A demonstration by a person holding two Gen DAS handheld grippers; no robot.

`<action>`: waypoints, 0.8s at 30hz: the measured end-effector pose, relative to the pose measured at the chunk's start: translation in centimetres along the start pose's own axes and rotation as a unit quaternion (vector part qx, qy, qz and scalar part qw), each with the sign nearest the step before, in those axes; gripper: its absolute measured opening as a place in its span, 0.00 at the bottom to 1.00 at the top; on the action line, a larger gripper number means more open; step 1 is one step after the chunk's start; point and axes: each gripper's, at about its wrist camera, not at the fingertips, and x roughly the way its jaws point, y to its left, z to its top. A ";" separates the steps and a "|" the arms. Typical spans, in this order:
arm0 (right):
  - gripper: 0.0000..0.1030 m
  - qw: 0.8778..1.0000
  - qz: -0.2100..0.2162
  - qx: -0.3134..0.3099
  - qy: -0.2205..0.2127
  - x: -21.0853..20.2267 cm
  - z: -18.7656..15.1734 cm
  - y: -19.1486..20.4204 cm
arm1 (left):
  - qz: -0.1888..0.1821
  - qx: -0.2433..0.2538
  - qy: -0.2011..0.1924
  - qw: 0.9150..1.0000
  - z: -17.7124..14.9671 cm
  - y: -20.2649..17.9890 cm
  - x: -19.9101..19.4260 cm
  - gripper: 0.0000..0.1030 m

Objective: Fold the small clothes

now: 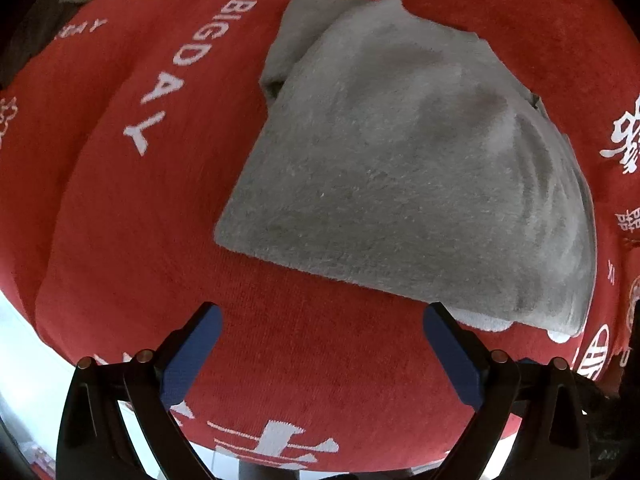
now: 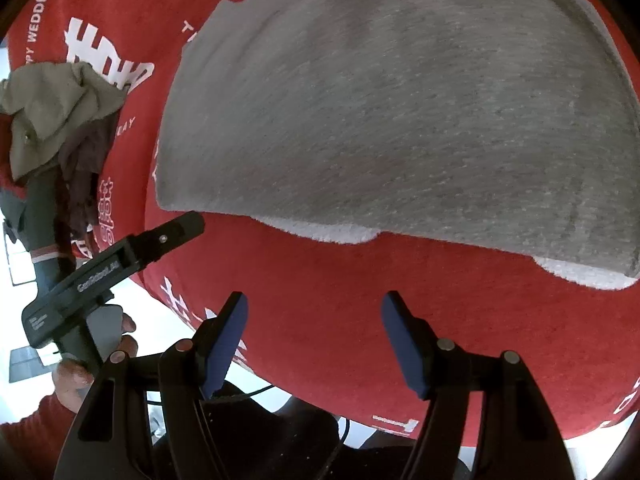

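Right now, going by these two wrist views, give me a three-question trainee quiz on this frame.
1. True or false: the left gripper is clamped on the grey garment.
2. What colour is the cloth under the garment? A blue, B red, C white.
3. Fill in: the pile of other clothes lies to the ___ of the garment in the right wrist view.

Key: 1 false, both it and the right gripper are open and empty; 2 B; 3 left.
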 end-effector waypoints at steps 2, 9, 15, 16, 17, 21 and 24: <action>0.71 1.000 0.000 -0.001 0.001 0.1 0.0 0.2 | -0.008 -0.012 0.009 1.000 -0.1 0.6 0.5 0.98; 0.71 1.000 0.000 -0.008 -0.001 -0.1 0.0 0.7 | -0.009 -0.021 0.003 1.000 -1.0 1.4 0.6 0.98; 0.71 1.000 0.001 -0.013 -0.008 -0.2 0.2 0.8 | -0.035 -0.021 -0.011 0.999 -0.8 1.8 -0.6 0.98; 0.71 1.000 0.002 -0.014 -0.008 -0.2 0.2 0.8 | -0.038 -0.022 -0.010 0.999 -0.7 2.1 -0.7 0.98; 0.71 1.000 0.002 -0.013 -0.008 -0.2 0.2 0.8 | -0.039 -0.025 -0.009 0.999 -0.5 2.5 -0.9 0.98; 0.71 1.000 0.003 -0.010 -0.013 -0.2 0.5 0.9 | -0.044 -0.037 -0.008 0.998 -0.4 3.8 -1.4 0.98; 0.71 1.000 0.012 -0.007 -0.018 0.0 0.6 1.0 | -0.044 -0.043 -0.010 0.998 1.1 3.7 -1.7 0.98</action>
